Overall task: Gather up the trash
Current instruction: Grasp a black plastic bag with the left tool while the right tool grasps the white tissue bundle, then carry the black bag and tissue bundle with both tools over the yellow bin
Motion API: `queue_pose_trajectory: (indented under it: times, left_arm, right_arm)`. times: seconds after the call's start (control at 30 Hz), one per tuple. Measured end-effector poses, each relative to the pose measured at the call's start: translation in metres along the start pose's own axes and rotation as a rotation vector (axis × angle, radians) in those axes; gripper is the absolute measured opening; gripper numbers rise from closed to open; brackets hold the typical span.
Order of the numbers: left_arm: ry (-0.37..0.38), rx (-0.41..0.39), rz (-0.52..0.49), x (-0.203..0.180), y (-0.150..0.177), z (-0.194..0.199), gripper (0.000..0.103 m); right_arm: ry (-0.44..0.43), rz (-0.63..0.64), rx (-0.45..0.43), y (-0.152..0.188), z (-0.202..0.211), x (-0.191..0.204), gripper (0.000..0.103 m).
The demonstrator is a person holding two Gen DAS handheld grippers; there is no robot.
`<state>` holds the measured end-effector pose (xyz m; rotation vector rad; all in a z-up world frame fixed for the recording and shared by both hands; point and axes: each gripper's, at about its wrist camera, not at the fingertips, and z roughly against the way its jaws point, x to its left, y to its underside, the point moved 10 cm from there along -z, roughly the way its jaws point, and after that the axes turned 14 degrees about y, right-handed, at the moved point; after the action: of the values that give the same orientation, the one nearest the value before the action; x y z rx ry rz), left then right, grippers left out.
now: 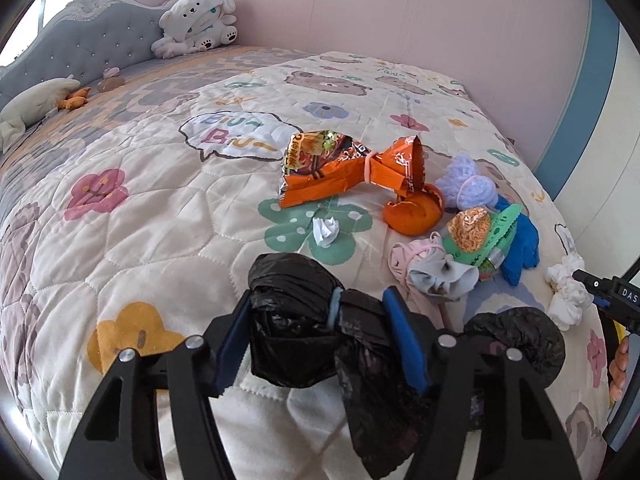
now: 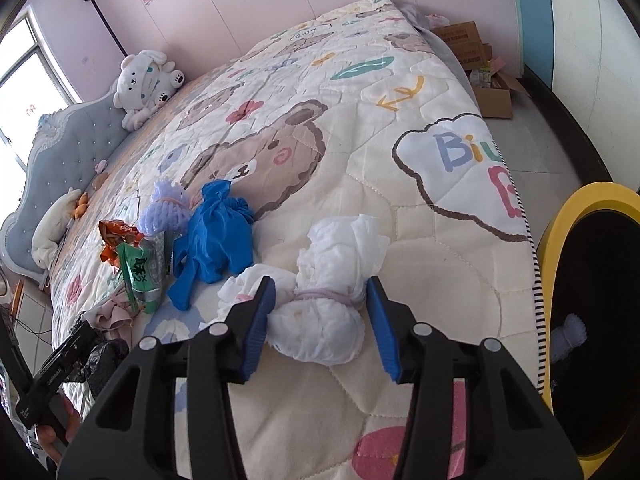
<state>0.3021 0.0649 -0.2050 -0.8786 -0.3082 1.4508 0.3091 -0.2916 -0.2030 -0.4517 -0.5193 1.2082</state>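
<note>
Straddling a knotted black plastic bag (image 1: 304,320) banded in pale blue, the left gripper (image 1: 316,336) has its blue pads (image 1: 234,344) at either side of the bundle, half-wide; whether both pads actually press on the plastic cannot be told from the left wrist view. Right gripper (image 2: 320,320) likewise brackets a white crumpled bundle (image 2: 324,312) tied with a pale purple band; left pad touching the white material, right pad just beside it with a sliver of gap, so grip not confirmed. Both bundles lie on the cartoon-bear quilt (image 1: 160,220), taken as landmark. On the quilt beyond the black bag: small white paper wad (image 1: 326,230), orange snack wrapper (image 1: 340,168) tied at the waist, orange peel (image 1: 414,212), lilac foam net (image 1: 468,180), green snack packet (image 1: 480,236), blue glove bundle (image 1: 518,244), pink-grey cloth bundle (image 1: 432,268). Second black bag lump (image 1: 520,340) at the quilt's near edge, right of the left gripper. Yellow-rimmed bin (image 2: 592,320) with dark interior stands just off the quilt's right edge in the right wrist view. White plush toy (image 1: 198,20) sits at the quilt's far end against the grey tufted headboard (image 1: 80,40)
</note>
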Motion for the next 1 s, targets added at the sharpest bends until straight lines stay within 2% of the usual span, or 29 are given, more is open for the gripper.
queue_pose_trajectory:
  times: [0.23, 0.6, 1.0]
  left_arm:
    - [0.002, -0.021, 0.001, -0.002, -0.001, 0.003, 0.045]
    - [0.005, -0.066, 0.006, -0.003, -0.01, 0.024, 0.044]
    - [-0.01, -0.134, -0.043, -0.022, -0.036, 0.064, 0.044]
  right_arm:
    - [-0.01, 0.005, -0.014, 0.002, 0.003, 0.0, 0.031]
    - [-0.067, -0.03, -0.104, -0.013, 0.033, -0.006, 0.028]
    - [-0.133, -0.052, -0.16, -0.022, 0.077, -0.005, 0.028]
